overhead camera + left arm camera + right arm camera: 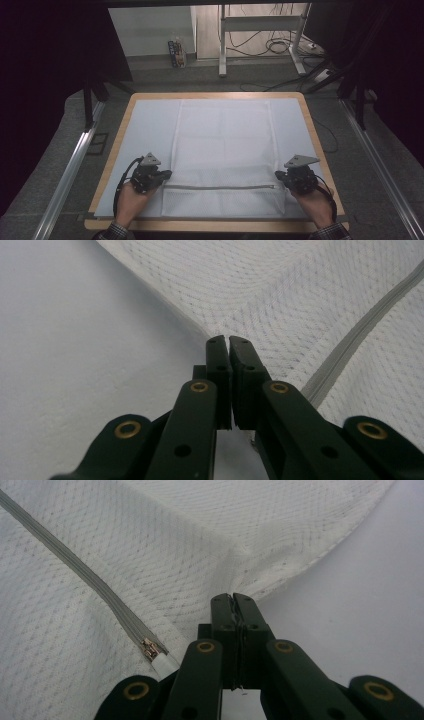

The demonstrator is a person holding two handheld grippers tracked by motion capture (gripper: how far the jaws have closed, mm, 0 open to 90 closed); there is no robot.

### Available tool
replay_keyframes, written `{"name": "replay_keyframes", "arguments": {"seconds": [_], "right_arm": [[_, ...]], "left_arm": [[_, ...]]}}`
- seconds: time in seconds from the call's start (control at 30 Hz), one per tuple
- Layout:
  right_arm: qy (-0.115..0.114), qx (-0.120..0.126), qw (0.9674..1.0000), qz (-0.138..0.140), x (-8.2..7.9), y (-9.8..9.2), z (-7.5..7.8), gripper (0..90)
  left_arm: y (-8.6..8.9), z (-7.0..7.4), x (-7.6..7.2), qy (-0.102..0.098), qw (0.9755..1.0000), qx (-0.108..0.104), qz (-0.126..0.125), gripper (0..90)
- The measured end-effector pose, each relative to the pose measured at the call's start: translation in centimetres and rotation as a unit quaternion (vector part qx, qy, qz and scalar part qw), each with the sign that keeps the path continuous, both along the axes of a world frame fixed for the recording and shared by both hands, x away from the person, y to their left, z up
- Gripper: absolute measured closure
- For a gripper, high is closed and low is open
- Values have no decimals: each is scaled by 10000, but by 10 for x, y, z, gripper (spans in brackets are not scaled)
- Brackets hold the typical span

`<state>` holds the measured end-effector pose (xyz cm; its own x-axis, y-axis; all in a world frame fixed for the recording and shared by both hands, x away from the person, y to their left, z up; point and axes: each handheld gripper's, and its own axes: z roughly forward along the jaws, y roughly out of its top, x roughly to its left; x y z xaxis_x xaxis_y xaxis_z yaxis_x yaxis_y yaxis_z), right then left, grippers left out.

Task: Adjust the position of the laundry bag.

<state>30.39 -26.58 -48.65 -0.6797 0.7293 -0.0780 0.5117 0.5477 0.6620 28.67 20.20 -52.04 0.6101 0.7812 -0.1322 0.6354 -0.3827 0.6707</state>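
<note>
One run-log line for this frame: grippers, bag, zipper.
left gripper: shut on mesh bag left edge | right gripper: shut on bag right edge | zipper: closed, pull at right end | bag flat on table

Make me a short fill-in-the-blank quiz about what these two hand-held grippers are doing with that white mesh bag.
1. Each gripper, left and right, pinches one side ____ of the mesh bag.
2. The bag's grey ____ runs between the grippers.
3. Both grippers' jaws are ____.
4. The zipper pull lies nearest the ____ gripper.

Missing words: edge; zipper; shut; right

Wooden table (311, 131) — pale cloth (145, 125), mesh bag (225, 145)
</note>
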Motion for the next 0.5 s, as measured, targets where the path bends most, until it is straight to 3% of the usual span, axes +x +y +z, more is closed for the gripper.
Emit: {"name": "replay_keyframes", "arguments": {"seconds": [0.3,0.5], "right_arm": [[81,-26,10000,33,-3,0,-3,878],[43,-73,10000,42,-3,0,-5,848]], "left_arm": [[2,-3,-4,81,10000,3,22,876],[1,-3,-4,-42,9999,73,76,801]]}}
